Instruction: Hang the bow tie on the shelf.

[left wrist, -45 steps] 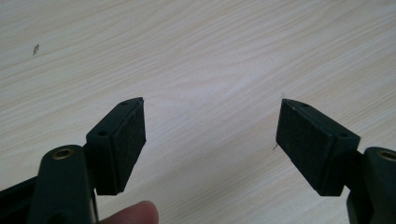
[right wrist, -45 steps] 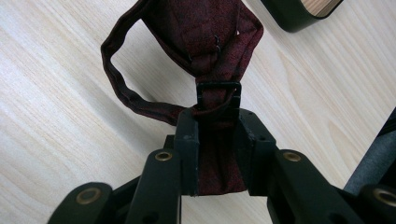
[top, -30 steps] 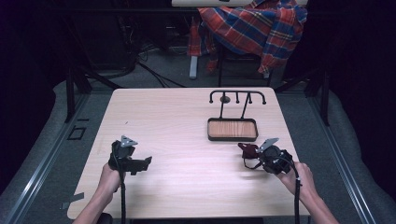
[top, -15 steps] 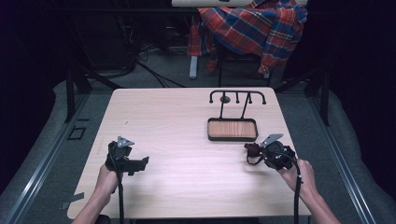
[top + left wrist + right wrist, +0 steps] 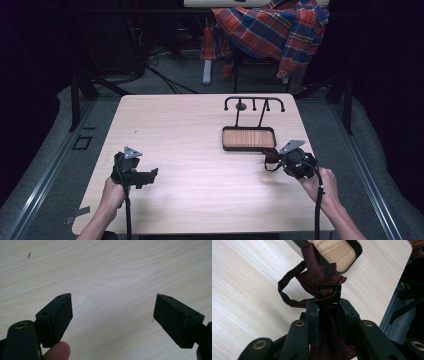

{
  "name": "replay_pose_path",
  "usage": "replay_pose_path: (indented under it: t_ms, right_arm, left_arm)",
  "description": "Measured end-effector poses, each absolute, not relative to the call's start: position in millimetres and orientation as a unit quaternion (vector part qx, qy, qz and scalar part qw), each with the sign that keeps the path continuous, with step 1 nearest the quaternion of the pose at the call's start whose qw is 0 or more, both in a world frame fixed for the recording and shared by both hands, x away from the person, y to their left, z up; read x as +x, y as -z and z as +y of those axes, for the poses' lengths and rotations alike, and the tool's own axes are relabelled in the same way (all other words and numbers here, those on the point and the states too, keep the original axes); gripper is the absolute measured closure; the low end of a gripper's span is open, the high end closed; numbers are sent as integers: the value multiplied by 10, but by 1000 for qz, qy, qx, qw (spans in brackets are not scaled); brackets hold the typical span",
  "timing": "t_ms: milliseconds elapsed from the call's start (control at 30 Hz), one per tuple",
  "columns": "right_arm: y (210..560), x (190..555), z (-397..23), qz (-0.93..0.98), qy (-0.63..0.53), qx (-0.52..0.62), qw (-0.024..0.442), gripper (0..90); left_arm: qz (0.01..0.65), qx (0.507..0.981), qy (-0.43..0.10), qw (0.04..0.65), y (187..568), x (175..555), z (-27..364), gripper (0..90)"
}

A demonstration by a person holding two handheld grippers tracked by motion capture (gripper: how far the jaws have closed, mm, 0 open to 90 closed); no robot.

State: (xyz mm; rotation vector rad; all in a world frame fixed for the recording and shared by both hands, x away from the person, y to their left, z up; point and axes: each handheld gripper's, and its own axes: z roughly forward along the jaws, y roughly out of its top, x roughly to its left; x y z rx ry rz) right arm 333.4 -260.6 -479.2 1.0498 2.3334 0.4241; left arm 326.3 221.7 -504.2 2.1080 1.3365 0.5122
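My right tongs (image 5: pixel 325 306) clamped tight on dark red strap (image 5: pixel 317 272), black buckle (image 5: pixel 329 291) at tips. Strap hangs just over table (image 5: pixel 200 125), wooden tray (image 5: pixel 248 138) just beyond, rack (image 5: pixel 254 103) behind tray. My left tongs (image 5: pixel 112 315) wide apart, empty, well away. Strap's far end bunched; length unclear.

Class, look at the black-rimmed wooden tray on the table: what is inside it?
The tray shows bare wood grain with nothing lying in it. In the right gripper view, the dark red fabric strap held by the right gripper covers one corner.
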Motion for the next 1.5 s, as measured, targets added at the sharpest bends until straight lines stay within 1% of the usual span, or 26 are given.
replay_pose_path:
  t_ms: [400, 600, 1500]
  right_arm:
    - [4653, 3322, -2680, 851, -185, 396, 291, 723]
    - [4576, 3285, -2743, 835, -197, 407, 315, 723]
    - [4387, 3314, -2791, 815, -219, 418, 336, 724]
  left_arm:
    - [497, 795, -193, 288, 5048, 3287, 2199, 165]
    - [494, 796, -193, 291, 5047, 3285, 2192, 165]
    - [496, 798, -192, 285, 5081, 3299, 2196, 168]
